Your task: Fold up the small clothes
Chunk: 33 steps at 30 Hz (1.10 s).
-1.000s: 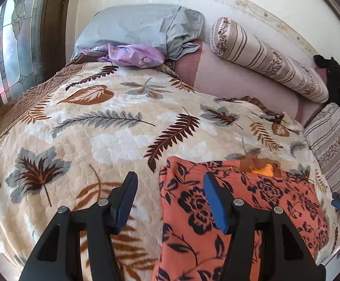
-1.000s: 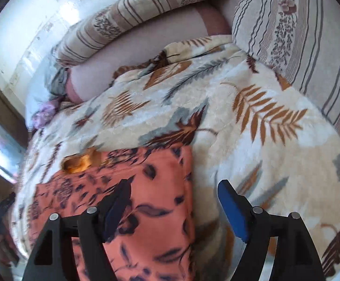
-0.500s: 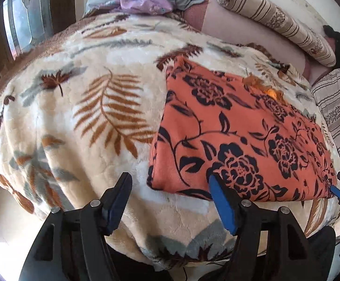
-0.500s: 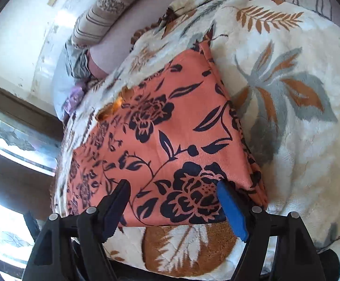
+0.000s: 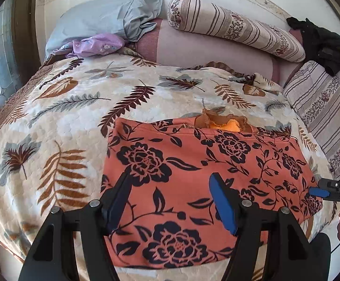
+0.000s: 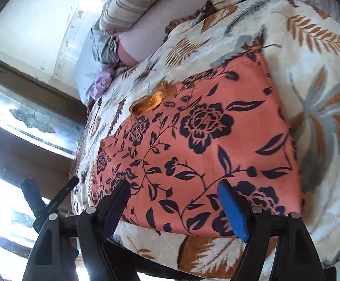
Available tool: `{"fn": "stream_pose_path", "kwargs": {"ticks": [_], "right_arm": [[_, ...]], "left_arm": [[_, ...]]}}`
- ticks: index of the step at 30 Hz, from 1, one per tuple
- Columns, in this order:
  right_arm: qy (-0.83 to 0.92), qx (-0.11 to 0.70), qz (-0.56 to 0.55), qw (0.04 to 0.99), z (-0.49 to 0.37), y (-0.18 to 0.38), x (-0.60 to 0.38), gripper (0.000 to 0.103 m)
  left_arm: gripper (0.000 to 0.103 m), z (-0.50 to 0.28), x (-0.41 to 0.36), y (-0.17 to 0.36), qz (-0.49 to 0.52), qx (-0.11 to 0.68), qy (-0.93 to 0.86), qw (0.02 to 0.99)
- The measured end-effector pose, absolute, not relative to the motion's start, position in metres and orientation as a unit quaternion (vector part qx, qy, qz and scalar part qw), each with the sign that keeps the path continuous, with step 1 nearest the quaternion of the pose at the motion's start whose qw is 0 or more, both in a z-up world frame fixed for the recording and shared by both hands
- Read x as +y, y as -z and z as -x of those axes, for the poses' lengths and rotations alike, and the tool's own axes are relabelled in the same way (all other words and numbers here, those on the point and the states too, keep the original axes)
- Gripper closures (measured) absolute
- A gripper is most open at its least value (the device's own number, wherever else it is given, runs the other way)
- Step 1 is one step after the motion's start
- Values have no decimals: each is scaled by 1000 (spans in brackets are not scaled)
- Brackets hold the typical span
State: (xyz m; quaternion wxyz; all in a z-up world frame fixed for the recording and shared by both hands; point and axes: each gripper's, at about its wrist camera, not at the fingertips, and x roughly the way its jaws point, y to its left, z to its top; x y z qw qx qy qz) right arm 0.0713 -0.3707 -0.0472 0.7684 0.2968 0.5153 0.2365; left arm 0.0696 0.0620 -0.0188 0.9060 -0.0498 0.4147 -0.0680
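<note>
An orange garment [image 5: 200, 175] with a black flower print lies flat on the leaf-patterned blanket [image 5: 71, 126], near the bed's front edge. A brown and orange bit [image 5: 223, 121] sticks out at its far edge. My left gripper [image 5: 172, 194] is open and empty, hovering over the garment's near left part. My right gripper [image 6: 177, 203] is open and empty over the garment [image 6: 205, 145] near its front edge. The right gripper's tip also shows in the left wrist view [image 5: 319, 192], at the garment's right corner.
A grey pillow [image 5: 104, 21] and a purple cloth [image 5: 95, 46] lie at the head of the bed. A striped bolster [image 5: 235, 28] and a striped cushion [image 5: 326, 107] lie at the back right, with dark clothing [image 5: 324, 44] on top. A window [image 6: 29, 117] is on the left.
Both grippers have moved forward over the garment from behind the bed's front edge, staying open. The left view has tilted back up toward the pillows. The garment has not moved.
</note>
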Motion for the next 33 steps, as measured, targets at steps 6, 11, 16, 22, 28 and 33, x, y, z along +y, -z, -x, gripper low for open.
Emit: {"fn": "stream_pose_path", "kwargs": {"ticks": [6, 11, 16, 22, 28, 33], "right_arm": [[-218, 532, -319, 754, -152, 80, -388, 23], [-163, 482, -425, 749, -216, 100, -446, 24], [-152, 481, -409, 760, -229, 97, -446, 24], [-141, 464, -339, 806, -169, 43, -427, 23], [-223, 487, -334, 776, -58, 41, -376, 18], [-160, 501, -375, 763, -14, 83, -389, 19]], "left_arm": [[25, -101, 74, 89, 47, 486, 28, 872], [23, -76, 65, 92, -5, 427, 38, 903], [20, -75, 66, 93, 1, 417, 39, 908], [20, -68, 74, 75, 15, 443, 34, 896], [20, -38, 103, 90, 52, 478, 1, 877], [19, -26, 109, 79, 43, 488, -5, 872]]}}
